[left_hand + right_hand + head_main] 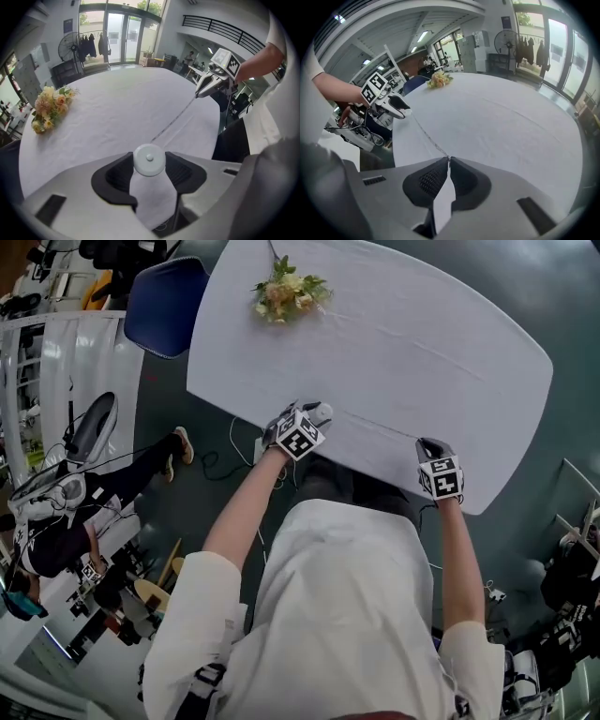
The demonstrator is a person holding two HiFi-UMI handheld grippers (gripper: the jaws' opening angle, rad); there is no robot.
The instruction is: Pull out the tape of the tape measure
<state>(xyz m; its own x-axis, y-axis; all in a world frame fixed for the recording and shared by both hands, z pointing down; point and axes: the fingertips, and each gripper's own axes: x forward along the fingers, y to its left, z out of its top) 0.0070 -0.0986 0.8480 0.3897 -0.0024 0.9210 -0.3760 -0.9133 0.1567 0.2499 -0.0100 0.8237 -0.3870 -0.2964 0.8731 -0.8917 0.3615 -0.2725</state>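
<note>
**Tape stretched between two claws at near edge of white surface**

Nearest the head camera, both forearms (246, 507) are seen reaching fwd from a white shirt (337, 615) to the near edge of the surface (422, 352), which is covered w/ a white cloth.

The left claw (149, 168) is held fairly wide. Its dark pads (185, 171) are pressed on either side of the tape measure (149, 159), a round white case w/ a small centre stud, its flat face turned toward the left gripper view's camera.

The right claw (448, 161) is closed almost fully, its tips pinched on the end of the tape (429, 136). In the head view it is found at approx. 3 o'clock of the left claw, well apart from it.

The tape is seen as a thin line drawn out between the two claws, low over the cloth; whether it touches the cloth cannot be told. In the left gripper view it is led off toward 1 o'clock, in the right gripper view toward 11 o'clock, each time to the opposite claw.

Farther off, a bouquet (286, 292) of pale flowers is laid on the surface near its far edge, at approx. 12 o'clock of the left claw. A blue chair (164, 306) is seen beyond the surface's edge, at approx. 11 o'clock.
</note>
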